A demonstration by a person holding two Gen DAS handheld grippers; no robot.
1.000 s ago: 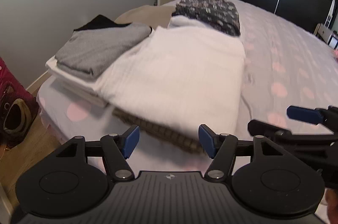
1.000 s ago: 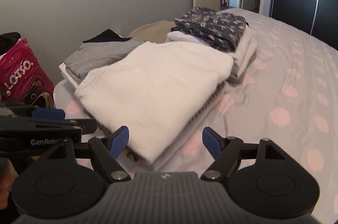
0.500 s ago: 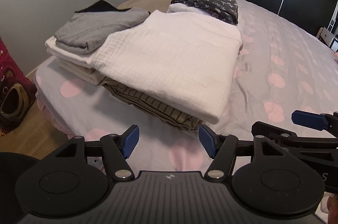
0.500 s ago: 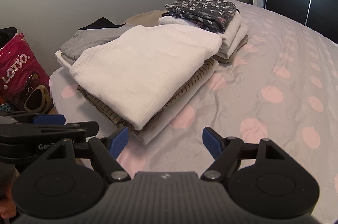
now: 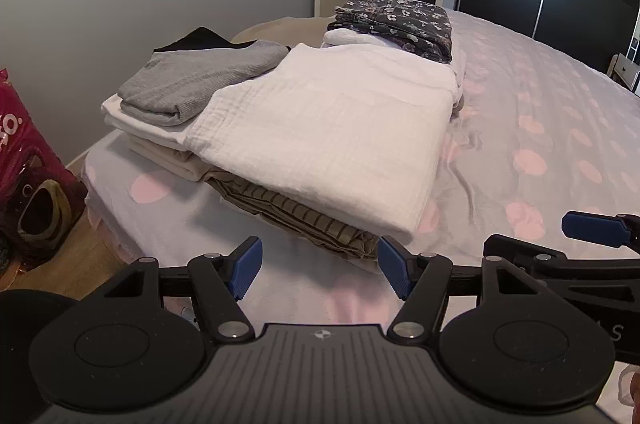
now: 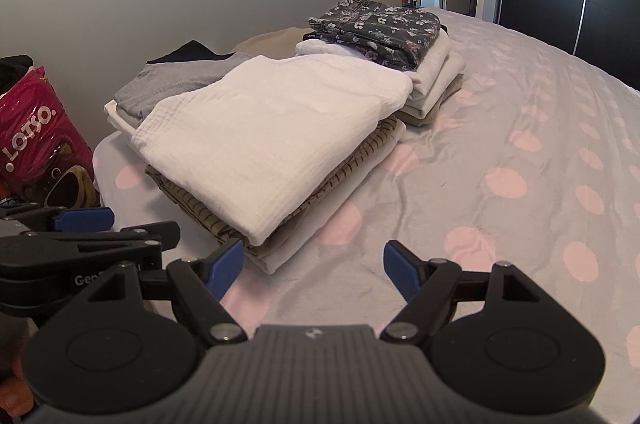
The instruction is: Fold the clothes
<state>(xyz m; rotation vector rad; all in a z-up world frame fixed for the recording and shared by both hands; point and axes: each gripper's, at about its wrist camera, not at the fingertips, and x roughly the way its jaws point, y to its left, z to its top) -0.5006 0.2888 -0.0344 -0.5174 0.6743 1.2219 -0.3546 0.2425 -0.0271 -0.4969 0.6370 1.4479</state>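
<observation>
Both tools, left tool (image 5: 320,266) and right tool (image 6: 313,266), hang open and empty near the folded white garment (image 5: 332,132) atop the bed's (image 6: 500,128) near-left pile, so folding looks finished; next calls for fetching another garment.

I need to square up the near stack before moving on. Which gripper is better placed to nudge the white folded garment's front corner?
Probably left: the left gripper is open right at the white folded garment's near corner. The right gripper, also open, points mostly at bare bedspread.
</observation>
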